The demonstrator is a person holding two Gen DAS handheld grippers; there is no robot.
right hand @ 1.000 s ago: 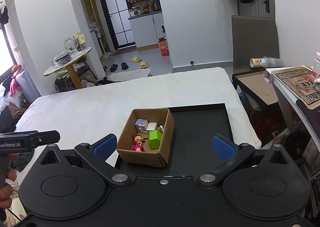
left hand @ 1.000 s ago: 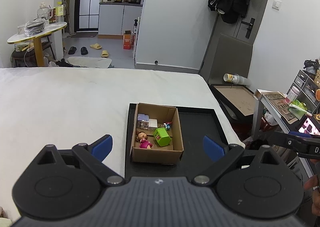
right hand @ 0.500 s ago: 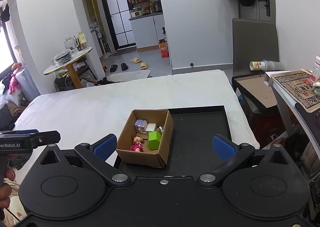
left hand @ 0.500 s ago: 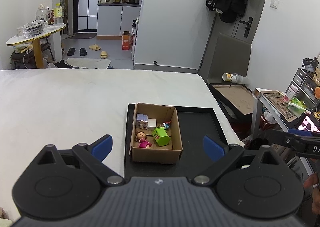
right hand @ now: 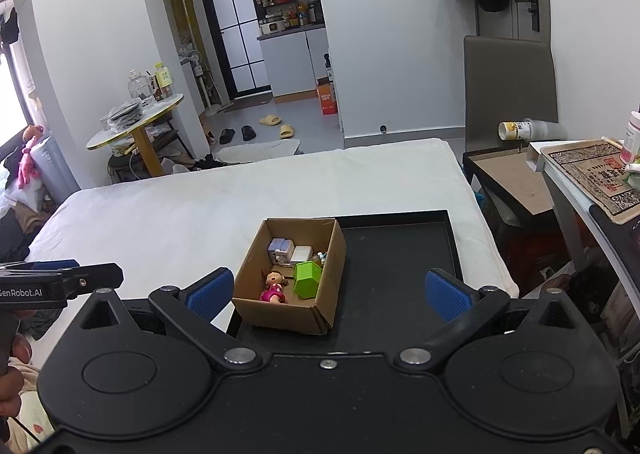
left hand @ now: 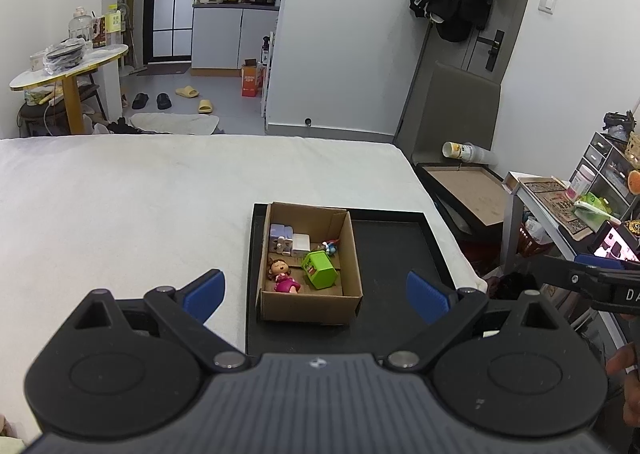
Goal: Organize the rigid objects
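Note:
A small cardboard box stands on the left part of a black tray that lies on a white bed. Inside the box lie a doll in pink, a green toy bin, a lilac-white block, a white block and a tiny figure. My left gripper and my right gripper are both open, held back from the box and above it, with nothing between the blue pads.
The white bed stretches left and back. A dark side table with a cardboard sheet and a cluttered desk stand to the right. A person's hand holds the other gripper at the edge of each view. A round table stands far left.
Both grippers have drawn slightly back and up, so the box sits a little smaller and higher in each view. Nothing in the box moved; both jaws stay open.

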